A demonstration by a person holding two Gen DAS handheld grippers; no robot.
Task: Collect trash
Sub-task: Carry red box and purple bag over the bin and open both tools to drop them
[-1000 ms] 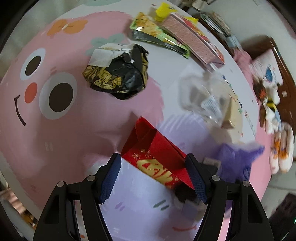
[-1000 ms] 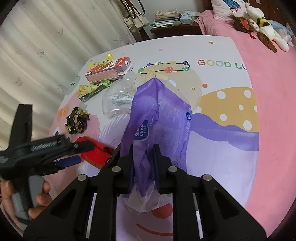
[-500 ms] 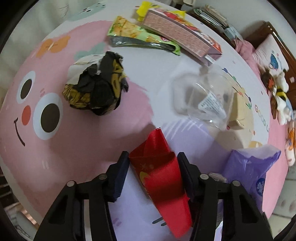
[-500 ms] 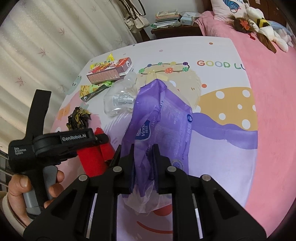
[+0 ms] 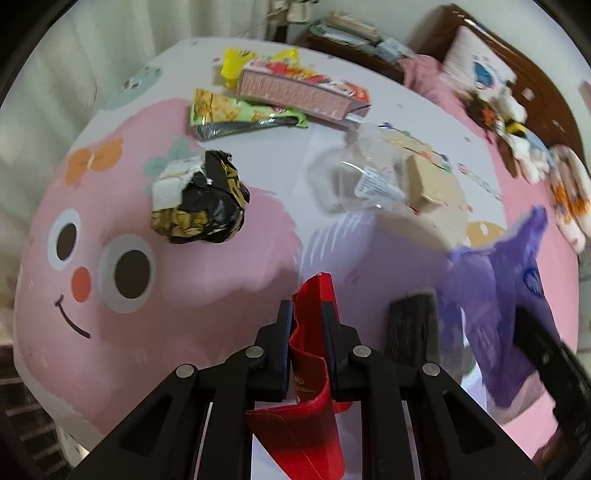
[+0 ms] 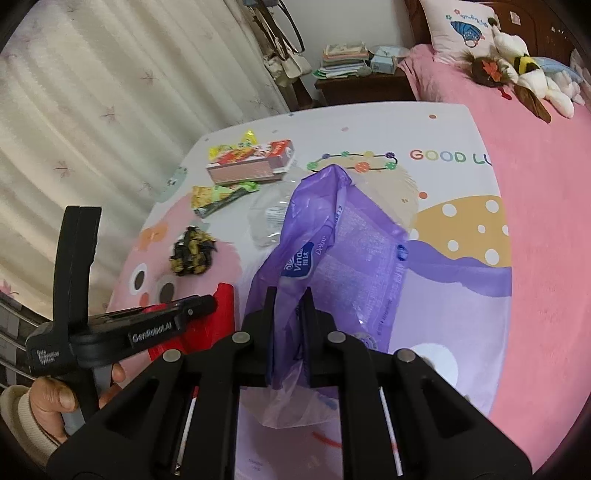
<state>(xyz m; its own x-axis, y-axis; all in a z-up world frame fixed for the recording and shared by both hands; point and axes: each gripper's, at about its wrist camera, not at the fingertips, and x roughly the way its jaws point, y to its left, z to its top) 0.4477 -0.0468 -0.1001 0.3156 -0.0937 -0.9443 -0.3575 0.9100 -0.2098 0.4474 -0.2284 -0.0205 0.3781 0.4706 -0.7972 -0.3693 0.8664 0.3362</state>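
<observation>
My left gripper (image 5: 308, 314) is shut on a red folded paper packet (image 5: 310, 373), held above the cartoon blanket (image 5: 166, 302); the same left gripper (image 6: 207, 304) and red packet (image 6: 221, 314) show at the left of the right wrist view. My right gripper (image 6: 290, 299) is shut on a purple plastic bag (image 6: 343, 240), which stands open upward; the purple bag (image 5: 517, 295) sits just right of the red packet. Farther off lie a crumpled black-and-gold wrapper (image 5: 201, 203), a green snack wrapper (image 5: 236, 118), a pink carton (image 5: 299, 90), and a clear plastic container (image 5: 365, 177).
A small tan box (image 5: 430, 182) rests against the clear container. Yellow wrappers (image 5: 236, 62) lie behind the carton. Stuffed toys (image 6: 517, 70) and a pillow (image 6: 458, 29) sit at the bed's head. A nightstand with papers (image 6: 347, 62) and a curtain (image 6: 92, 110) stand beyond the bed's edge.
My left gripper closed on the red packet and lifted it off the blanket, moving back toward the purple bag. The right gripper kept holding the bag almost still.
</observation>
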